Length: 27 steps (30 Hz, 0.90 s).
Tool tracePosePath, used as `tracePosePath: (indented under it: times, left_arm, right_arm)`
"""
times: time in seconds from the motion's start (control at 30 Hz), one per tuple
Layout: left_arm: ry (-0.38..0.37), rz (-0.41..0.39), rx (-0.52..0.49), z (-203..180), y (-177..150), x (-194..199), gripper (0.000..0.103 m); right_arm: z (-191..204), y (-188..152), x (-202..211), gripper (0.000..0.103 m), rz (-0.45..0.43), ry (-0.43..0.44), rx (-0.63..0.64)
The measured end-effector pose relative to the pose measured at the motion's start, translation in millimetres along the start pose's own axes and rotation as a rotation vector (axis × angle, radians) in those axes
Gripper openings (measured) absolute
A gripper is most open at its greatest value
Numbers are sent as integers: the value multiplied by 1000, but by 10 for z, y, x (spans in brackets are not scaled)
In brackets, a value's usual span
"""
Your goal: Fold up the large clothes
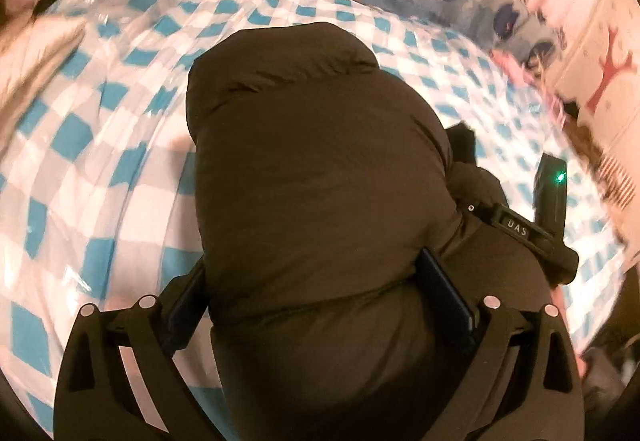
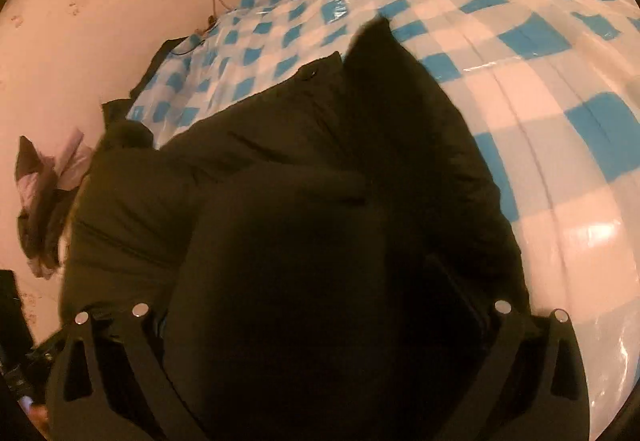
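Now both the left gripper and right gripper squeeze the puffy black jacket, so move them together slowly and keep the fold even on the checked sheet

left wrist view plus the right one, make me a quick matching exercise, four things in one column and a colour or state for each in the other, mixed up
Things:
1. puffy jacket
2. bed cover
3. left claw
4. small light on the other claw's handle

Colour or state:
A. blue and white checks under clear plastic
B. glowing green
C. dark, bulging between both claws
D. shut on padded fabric

Pairs: 1-C, 2-A, 3-D, 4-B
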<state>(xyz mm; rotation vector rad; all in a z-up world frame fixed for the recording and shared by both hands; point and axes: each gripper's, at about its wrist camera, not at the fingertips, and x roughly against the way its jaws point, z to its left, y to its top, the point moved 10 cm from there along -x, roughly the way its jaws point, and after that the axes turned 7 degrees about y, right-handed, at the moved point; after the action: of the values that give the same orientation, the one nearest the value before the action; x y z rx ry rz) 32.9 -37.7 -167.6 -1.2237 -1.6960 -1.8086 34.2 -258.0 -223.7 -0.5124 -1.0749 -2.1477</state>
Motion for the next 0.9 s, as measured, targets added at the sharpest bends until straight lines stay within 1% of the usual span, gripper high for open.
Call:
tracePosePath:
  times: [0.1,0.17,0.2,0.23,0.3,0.37,0.4,0.43,0.47,0.53,0.57,0.63,0.73,0.83,0.87,0.9]
  left_arm:
    - [59,-5,-32,-5,-9,-35,93]
    - [79,-16,-52,-14,-31,-6,93]
    - [84,-22,-57,-8,-40,7,93]
    - [91,-27,-59,-2,-51,25,93]
    - [92,-35,-54,3,-69,63,93]
    - [96,-40,-50,12,-68,81,93]
    - [101,-44,-52,17,-62,87,93]
    - [106,-50,-55,15,-60,93,93]
    - [109,-55,-57,15,-57,94,93]
    - [116,-66,-66,-6,-67,125,93]
    - [125,-70,-74,-12,-70,139,93]
    - [170,-88,-112,-25,-79,196,93]
    - [213,-116,-155,-58,-87,316,93]
    - [220,-143,-180,-115,-100,452,93]
    - [224,-150,-185,-130,-98,485,93]
    - [227,-158,-193,-142,-97,523,93]
  right_arm:
    - [26,23,-5,97,43,-26,15]
    - [34,66,186,97,49,-40,7]
    - [71,97,324,97,22,-47,18]
    - [161,132,536,97,-31,-47,56]
    - [290,105,892,97,-90,-54,108]
    - [366,-31,1087,97,-98,-71,145]
    - [350,-117,1095,97,-79,-92,161]
    - [286,-257,1052,97,-41,-125,171]
    - [228,-346,992,97,-15,-134,162]
    - [71,-570,782,97,58,-107,99]
    - [13,-675,680,97,74,-85,71]
    - [3,-747,636,97,63,-88,68]
    - [31,-746,635,97,77,-81,59]
    - [36,-683,709,97,102,-62,44]
    - [62,-610,793,97,85,-59,45]
    - [101,-504,894,97,42,-57,55]
